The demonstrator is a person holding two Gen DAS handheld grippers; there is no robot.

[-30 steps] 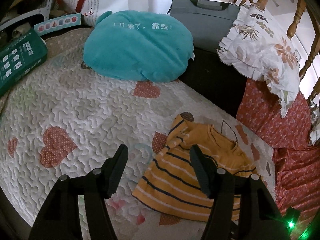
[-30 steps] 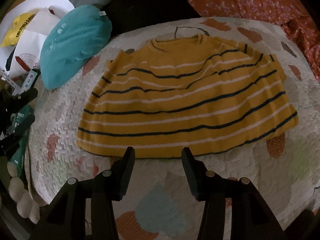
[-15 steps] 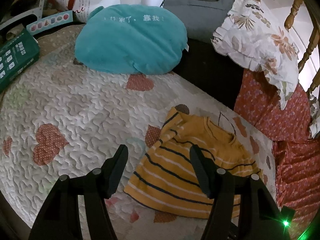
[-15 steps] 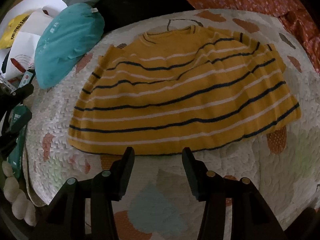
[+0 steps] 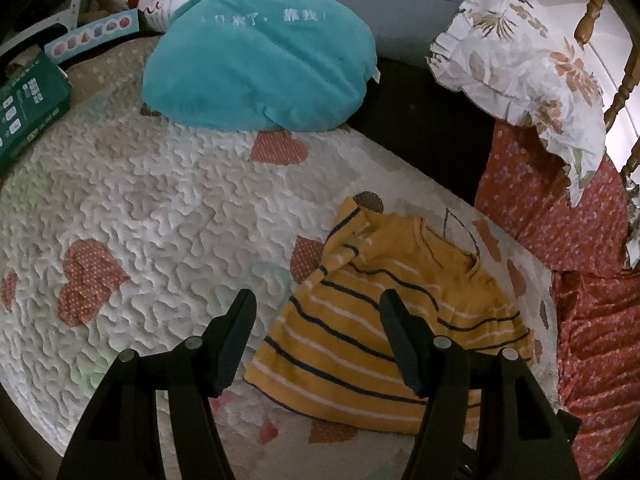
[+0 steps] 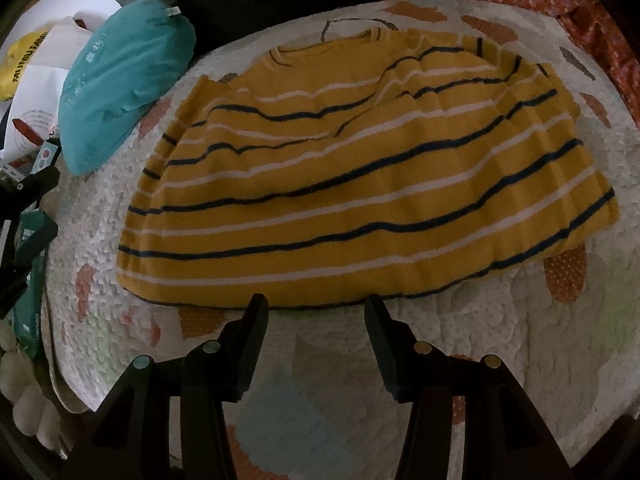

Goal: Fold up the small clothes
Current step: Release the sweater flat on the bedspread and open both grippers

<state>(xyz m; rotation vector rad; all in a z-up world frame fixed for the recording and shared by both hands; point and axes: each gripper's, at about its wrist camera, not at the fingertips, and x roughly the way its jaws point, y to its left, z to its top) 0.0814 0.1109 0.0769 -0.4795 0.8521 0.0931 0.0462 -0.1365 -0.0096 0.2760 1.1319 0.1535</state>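
A white quilt (image 5: 168,184) with heart patches covers the bed, and the yellow striped shirt (image 6: 360,184) lies spread flat on it, neck hole away from the right camera, near a teal pillow (image 5: 260,60) that appears to overlap the quilt's far edge. The left gripper (image 5: 318,300) hangs wide open and empty over the shirt's side edge. The right gripper (image 6: 316,304), equally open and empty, sits just short of the hem.

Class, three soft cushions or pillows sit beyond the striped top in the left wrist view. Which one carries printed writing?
The round teal plush cushion: a line of white characters runs across it. The ruffled white leaf-print pillow and the red floral pillow show only patterns.
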